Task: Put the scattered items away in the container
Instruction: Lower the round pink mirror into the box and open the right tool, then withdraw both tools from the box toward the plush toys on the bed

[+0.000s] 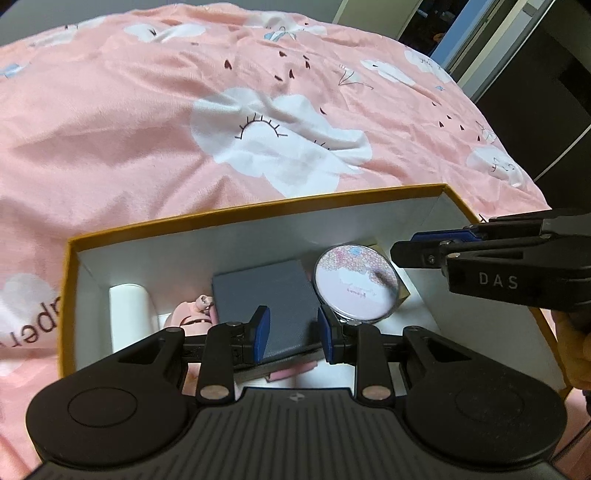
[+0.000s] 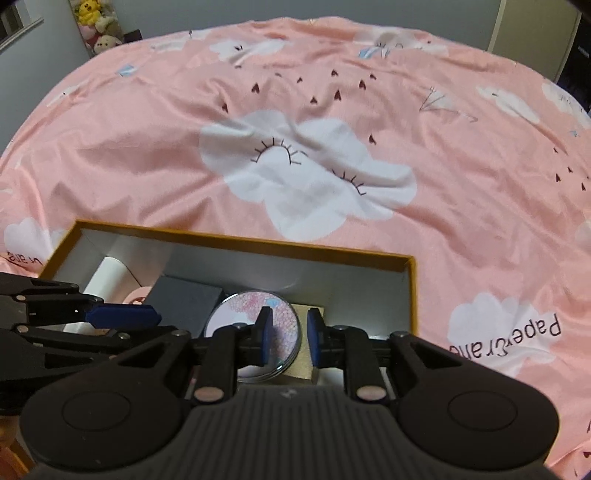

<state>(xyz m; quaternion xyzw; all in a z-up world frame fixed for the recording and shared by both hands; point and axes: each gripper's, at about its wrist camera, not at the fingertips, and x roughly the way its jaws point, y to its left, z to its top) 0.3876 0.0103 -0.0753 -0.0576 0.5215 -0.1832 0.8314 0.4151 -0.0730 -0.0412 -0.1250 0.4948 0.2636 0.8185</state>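
Observation:
An orange-rimmed cardboard box [image 1: 258, 208] [image 2: 240, 245] with white inner walls lies on the bed. In it are a white cylinder [image 1: 129, 314] [image 2: 110, 275], a pink item [image 1: 188, 314], a grey flat case [image 1: 266, 291] [image 2: 184, 299] and a round compact with a pink patterned lid [image 1: 356, 284] [image 2: 251, 306], which rests on a tan block [image 2: 301, 363]. My left gripper [image 1: 293, 328] hovers open over the grey case, its blue pads pressing on nothing. My right gripper [image 2: 290, 332] [image 1: 413, 251] hangs open just above the compact's right edge, nothing pinched.
A wrinkled pink bedspread [image 1: 147, 129] [image 2: 443, 166] with white clouds surrounds the box on all sides. Plush toys [image 2: 94, 22] stand at the far left wall. Dark furniture [image 1: 535, 92] rises past the bed's right edge. A hand [image 1: 576, 354] holds the right gripper.

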